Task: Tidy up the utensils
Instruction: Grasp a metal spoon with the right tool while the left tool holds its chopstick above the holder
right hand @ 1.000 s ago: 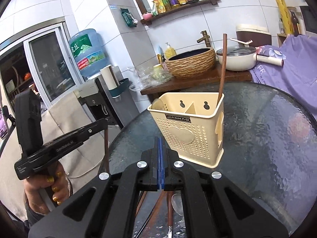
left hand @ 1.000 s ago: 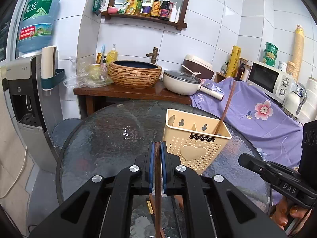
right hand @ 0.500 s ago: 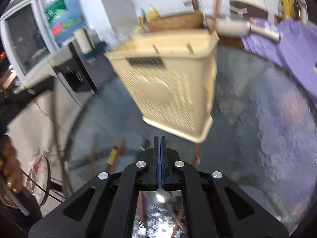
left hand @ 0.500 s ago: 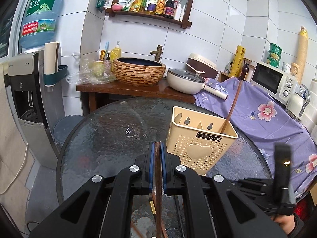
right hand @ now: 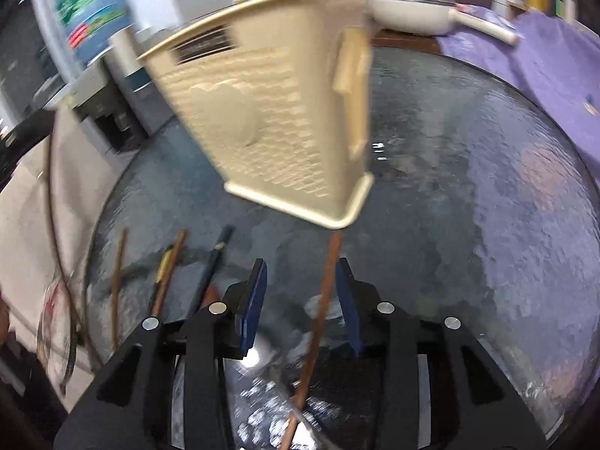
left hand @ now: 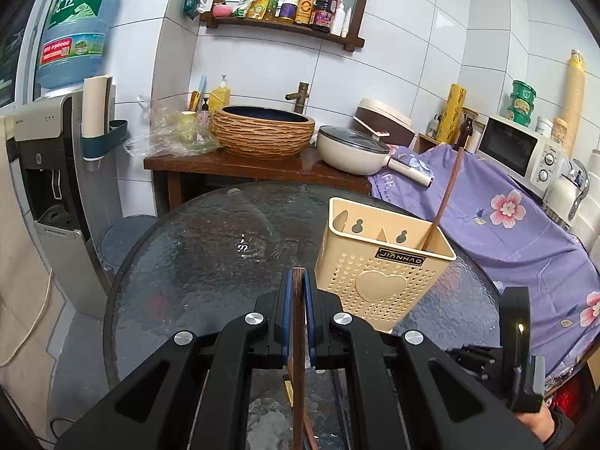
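Right tongs [right hand: 302, 300] opening astride a brown chopstick [right hand: 322, 311] lying lengthwise between them — untouched; left tongs [left hand: 298, 300] clamp another chopstick [left hand: 298, 356].

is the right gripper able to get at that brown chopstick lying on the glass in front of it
Probably yes: the right gripper has its jaws opening, and the brown chopstick already lies between the pads with nothing over it; the beige holder stands beyond its tip.

Left wrist view sharp, evenly bright, soft daylight w/ glare on wall tiles [left hand: 408, 56]. Right wrist view motion-blurred, esp. holder [right hand: 270, 112], white glints on glass bench [right hand: 468, 195]. Both: fisheye bending, dark corners
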